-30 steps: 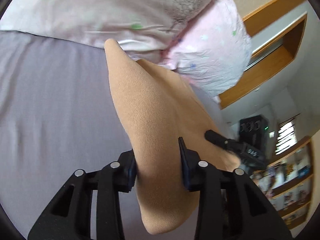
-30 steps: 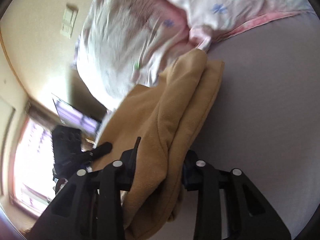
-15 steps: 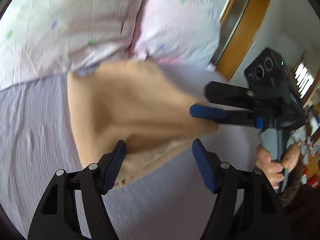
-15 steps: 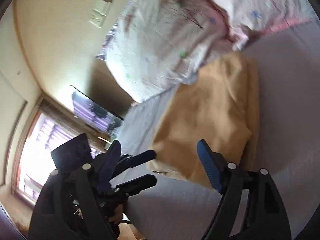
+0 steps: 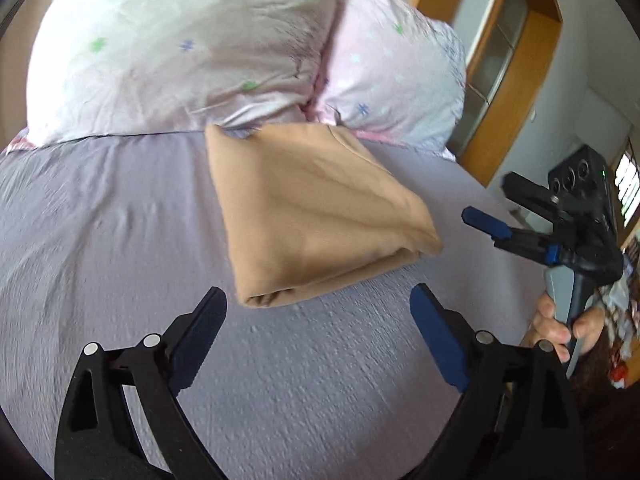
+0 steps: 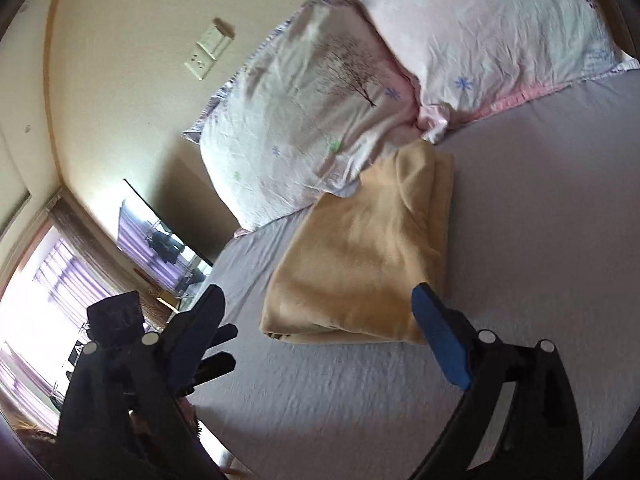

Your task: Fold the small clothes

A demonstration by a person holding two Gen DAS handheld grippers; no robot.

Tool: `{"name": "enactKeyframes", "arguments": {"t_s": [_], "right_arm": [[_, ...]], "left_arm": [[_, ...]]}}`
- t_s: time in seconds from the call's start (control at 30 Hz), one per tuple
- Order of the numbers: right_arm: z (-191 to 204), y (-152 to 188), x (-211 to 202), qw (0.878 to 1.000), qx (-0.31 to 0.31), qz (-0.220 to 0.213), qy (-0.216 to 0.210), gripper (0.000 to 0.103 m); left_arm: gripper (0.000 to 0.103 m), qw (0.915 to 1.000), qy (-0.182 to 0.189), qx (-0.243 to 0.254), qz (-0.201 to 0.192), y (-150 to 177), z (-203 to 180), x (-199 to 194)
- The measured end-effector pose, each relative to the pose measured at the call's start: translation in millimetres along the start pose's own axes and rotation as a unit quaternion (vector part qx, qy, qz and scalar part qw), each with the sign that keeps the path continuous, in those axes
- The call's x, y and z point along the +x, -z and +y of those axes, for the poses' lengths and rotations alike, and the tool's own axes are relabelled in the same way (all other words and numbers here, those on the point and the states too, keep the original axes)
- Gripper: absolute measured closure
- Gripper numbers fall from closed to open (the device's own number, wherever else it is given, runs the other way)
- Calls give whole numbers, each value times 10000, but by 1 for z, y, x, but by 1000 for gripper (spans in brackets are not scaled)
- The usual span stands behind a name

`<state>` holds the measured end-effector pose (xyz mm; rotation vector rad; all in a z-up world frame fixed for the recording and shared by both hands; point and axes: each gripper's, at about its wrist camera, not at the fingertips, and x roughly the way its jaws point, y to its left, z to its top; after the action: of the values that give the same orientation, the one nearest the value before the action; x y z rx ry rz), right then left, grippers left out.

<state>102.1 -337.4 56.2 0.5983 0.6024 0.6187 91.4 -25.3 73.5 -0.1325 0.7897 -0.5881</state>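
Observation:
A tan garment lies folded into a compact stack on the grey-purple bed sheet, its far edge against the pillows. It also shows in the right wrist view. My left gripper is open and empty, just in front of the stack's near edge. My right gripper is open and empty, close to the stack's near edge. In the left wrist view the right gripper shows at the right, held by a hand, jaws apart, clear of the cloth. The left gripper shows at the lower left of the right wrist view.
Two pale patterned pillows lie behind the garment. A wooden door frame is at the right. A wall with a switch plate, a TV and a bright window lie past the bed's edge.
Both grippers were shut on the tan garment a second ago. They opened, let it drop folded on the sheet, and pulled back from it.

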Motion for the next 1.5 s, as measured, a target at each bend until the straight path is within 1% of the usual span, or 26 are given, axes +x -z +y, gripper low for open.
{"name": "enactKeyframes", "arguments": {"t_s": [0.03,0.1,0.13,0.17,0.23,0.27,0.3,0.37,0.4,0.43,0.47,0.5,0.53,0.57,0.6,0.63,0.67,0.73,0.77,0.83,0.9,1.07,1.17,1.5], "right_arm": [[-1,-4,11,9994,170,110,-280,9],[-9,-4,34,9927,709,448,-863,9],[-11,-3,45,9889,891,600,-1029,9],[-14,-2,53,9860,1018,741,-1098,9],[-19,3,69,9860,1095,1010,-753,9],[-23,8,80,9831,1181,1287,-547,9],[-23,10,81,9834,1133,1338,-462,12],[-16,11,67,9849,1061,1307,-405,12],[-11,11,55,9877,928,1213,-324,12],[-4,11,44,9910,742,1105,-165,8],[4,11,30,9943,454,945,205,2],[11,12,18,9945,207,826,613,2],[20,15,7,9899,-109,714,1221,2],[25,18,3,9818,-339,683,1739,2],[28,23,2,9686,-552,715,2316,2],[31,29,2,9529,-749,775,2834,2],[32,37,3,9400,-919,832,3180,2],[32,53,10,9162,-1245,901,3701,2],[32,59,16,9118,-1301,943,3778,2],[29,68,23,9126,-1289,1092,3722,2],[27,73,31,9138,-1222,1186,3688,2],[26,78,46,9090,-1278,1279,3755,2],[29,79,56,9067,-1324,1292,3791,2],[29,77,56,9051,-1263,1353,3828,2]], "left_arm": [[9,9999,77,-129,-58,0,5,-4],[9,9993,163,-311,-146,-1,11,-10],[9,9991,146,-353,-173,-2,12,-12],[9,9991,71,-377,-197,-2,14,-15],[8,9989,-4,-430,-209,-1,18,-18],[8,9987,-29,-465,-196,0,19,-19],[7,9986,-53,-496,-169,0,20,-18],[5,9983,-132,-558,-89,2,22,-19],[3,9981,-182,-581,-58,4,21,-20],[1,9979,-240,-602,-29,5,21,-20],[1,9975,-339,-619,0,6,19,-21],[1,9970,-460,-624,37,6,18,-20],[1,9961,-610,-626,92,7,17,-18],[1,9945,-826,-610,183,7,15,-16],[1,9918,-1094,-573,328,9,12,-12],[1,9889,-1313,-518,459,11,9,-8],[1,9856,-1516,-439,605,13,6,-2],[1,9813,-1729,-311,790,18,2,6],[1,9802,-1765,-268,859,20,0,10],[1,9782,-1822,-226,966,23,-1,17],[1,9747,-1965,-177,1054,24,-2,23],[1,9677,-2218,-20,1198,28,-6,33],[1,9671,-2257,-49,1171,30,-7,32],[1,9644,-2306,-160,1287,26,-6,35]]}}
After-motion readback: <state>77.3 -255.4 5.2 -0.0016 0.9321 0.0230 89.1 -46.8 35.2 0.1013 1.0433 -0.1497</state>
